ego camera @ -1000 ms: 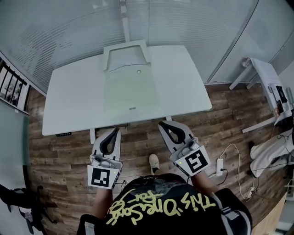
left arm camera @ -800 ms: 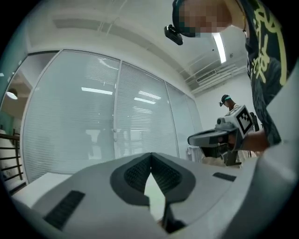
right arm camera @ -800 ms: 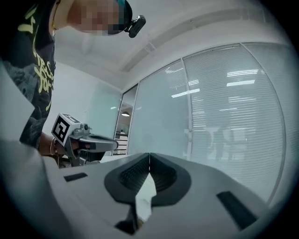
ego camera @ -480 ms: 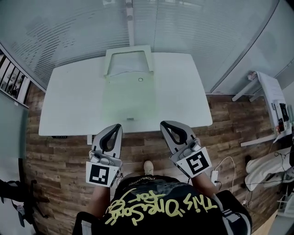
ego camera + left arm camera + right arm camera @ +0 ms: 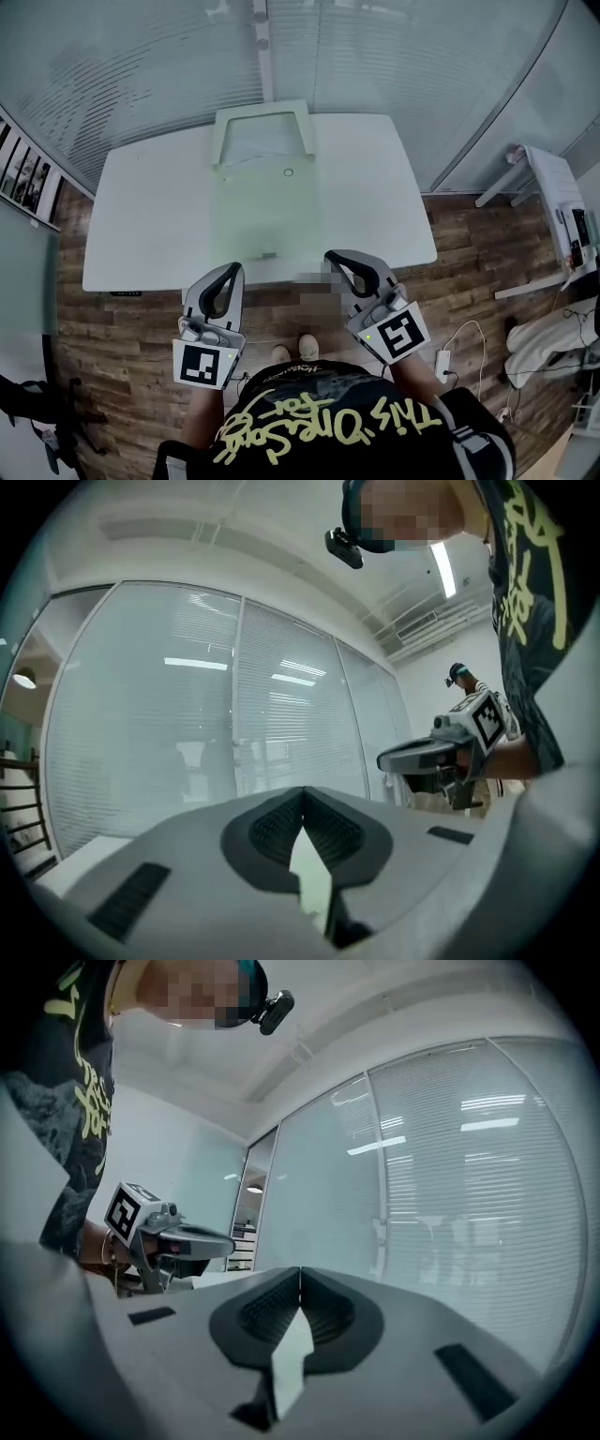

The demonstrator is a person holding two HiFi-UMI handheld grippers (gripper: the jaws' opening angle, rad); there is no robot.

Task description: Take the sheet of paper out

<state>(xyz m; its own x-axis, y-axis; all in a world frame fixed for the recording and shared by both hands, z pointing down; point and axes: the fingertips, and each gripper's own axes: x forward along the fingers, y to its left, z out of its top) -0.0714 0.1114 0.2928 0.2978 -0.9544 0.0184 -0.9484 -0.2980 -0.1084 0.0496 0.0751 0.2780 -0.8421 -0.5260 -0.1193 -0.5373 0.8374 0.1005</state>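
Left gripper (image 5: 229, 270) and right gripper (image 5: 336, 256): fingers pressed together, empty. We guess the sheet of paper sits inside the green folder (image 5: 262, 202) on the surface (image 5: 150, 216) (mouth far side). We pin the folder, pinch only the sheet.

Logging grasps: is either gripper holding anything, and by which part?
Nothing is held: left gripper and right gripper are both shut and empty; the pale green plastic folder lies untouched on the white table.

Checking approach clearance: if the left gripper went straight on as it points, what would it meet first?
Probably the glass partition: the left gripper seems to point level above the white table and green folder, with only glass ahead. Its height is hard to judge.
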